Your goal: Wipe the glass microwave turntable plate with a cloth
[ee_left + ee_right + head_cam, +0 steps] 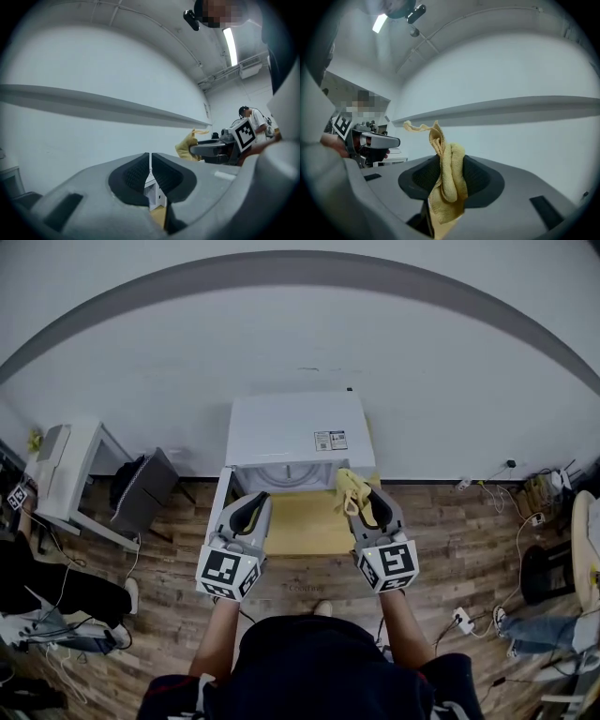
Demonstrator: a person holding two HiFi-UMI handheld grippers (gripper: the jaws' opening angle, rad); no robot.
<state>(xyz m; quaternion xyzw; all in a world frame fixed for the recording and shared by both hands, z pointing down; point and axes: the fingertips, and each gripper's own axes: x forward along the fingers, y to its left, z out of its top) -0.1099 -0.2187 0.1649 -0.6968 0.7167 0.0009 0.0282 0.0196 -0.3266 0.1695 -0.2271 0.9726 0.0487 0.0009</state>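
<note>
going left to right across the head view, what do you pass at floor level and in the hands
desk → left gripper, shut and empty → right gripper, shut on the cloth → power strip

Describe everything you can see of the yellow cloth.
The yellow cloth is a soft, nubby fabric, like terry or microfibre, bunched into lengthwise folds. The right gripper is shut on its middle. One thin corner sticks up and curls sideways above the jaws, and the rest hangs below them. Nothing else touches it. It is held in the air, and in the head view it shows in front of the white microwave's right front corner. No stains are visible.
</note>
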